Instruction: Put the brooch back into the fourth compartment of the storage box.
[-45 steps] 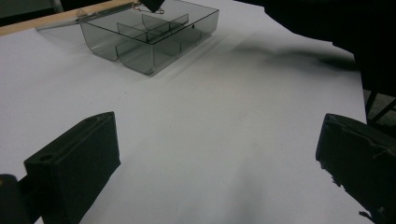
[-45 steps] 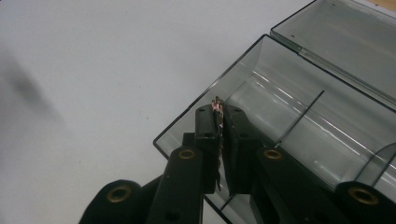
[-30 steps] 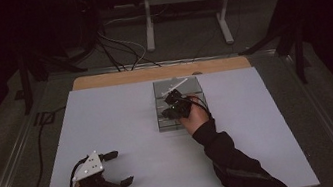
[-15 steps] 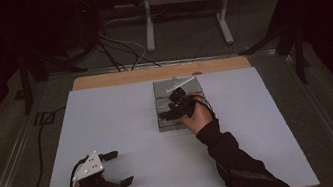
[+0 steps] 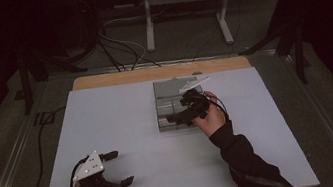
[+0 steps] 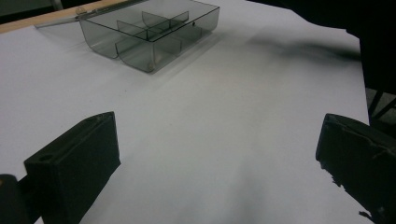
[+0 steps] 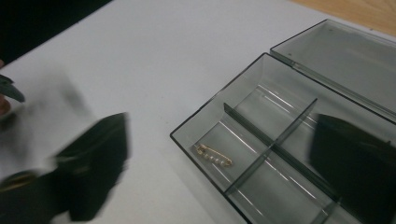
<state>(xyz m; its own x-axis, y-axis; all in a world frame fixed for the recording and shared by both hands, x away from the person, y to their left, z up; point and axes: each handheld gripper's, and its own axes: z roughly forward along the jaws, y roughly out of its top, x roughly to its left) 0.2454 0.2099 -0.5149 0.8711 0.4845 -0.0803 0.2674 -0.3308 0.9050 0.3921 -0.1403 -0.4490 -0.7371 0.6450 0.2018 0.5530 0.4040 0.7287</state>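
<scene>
Between the right tool's [image 7: 219, 158] two black jaws, down in the near corner compartment of the smoked clear box [image 7: 261, 140], lies a small gold pin [image 7: 214, 155] set with pale beads. A second ago the high view had this tool lower over the box; since then its jaws have just been opening, and they now stand as wide as they go with nothing between the pads. The pin lies flat on the compartment floor, apart from both jaws, and seems to have been let go there. By that reading the placing step is done, and what the open lid [image 7: 336, 56], lying hinged back beyond the tool, suggests is a closing still to come.

In the high view the right tool [image 5: 188, 110] sits above the near edge of the box [image 5: 176, 103], the hand under it drawn slightly back toward the person, the sleeve running down to the desk's [image 5: 125, 130] near side. Its own view is blurred on the left jaw, which fits a hand in motion.

The left tool [image 5: 114, 169] rests low on the desk, well apart from the box and on the person's side, jaws wide and holding nothing; bare white desk lies between them, with the box far ahead of it [image 6: 149, 35].
</scene>
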